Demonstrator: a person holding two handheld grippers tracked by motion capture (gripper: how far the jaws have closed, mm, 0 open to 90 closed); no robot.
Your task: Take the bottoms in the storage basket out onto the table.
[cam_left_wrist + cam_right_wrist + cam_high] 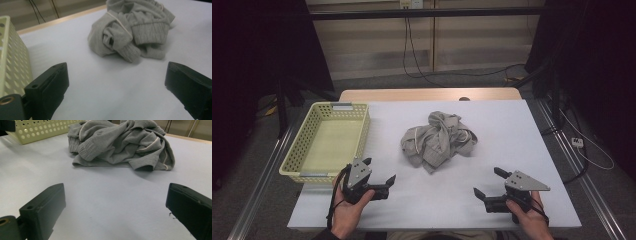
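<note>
High view: a grey garment (438, 140) lies crumpled in a heap near the middle of the white worktop (512, 130). A pale yellow perforated basket (299, 150) stands at the left edge, apart from the heap. The left hand-held gripper (378, 170) sits near the front edge, just beside the basket's near corner; the right hand-held gripper (488, 183) sits front right. Both have jaws spread wide, holding nothing, well short of the cloth.

Step in hand, as I judge it: the approach, before any grasp. Nothing is gripped yet and the basket looks empty.

Next move likely calls for both grippers to travel forward to the heap and pick an edge or cuff to pinch. Which end belongs to which part is hard to read from the bundle, so a visible ribbed cuff seems the safest hold.

Left gripper view: garment (132, 30) ahead and to the right; knit fabric, ribbed cuffs, a pale cord or trim across the folds. Basket wall (12, 55) close on the left.

Right gripper view: garment (120, 143) straight ahead; soft sweat-type cloth, folds piled on each other, a light stripe along one edge. Basket (37, 130) behind it, upper left.
</note>
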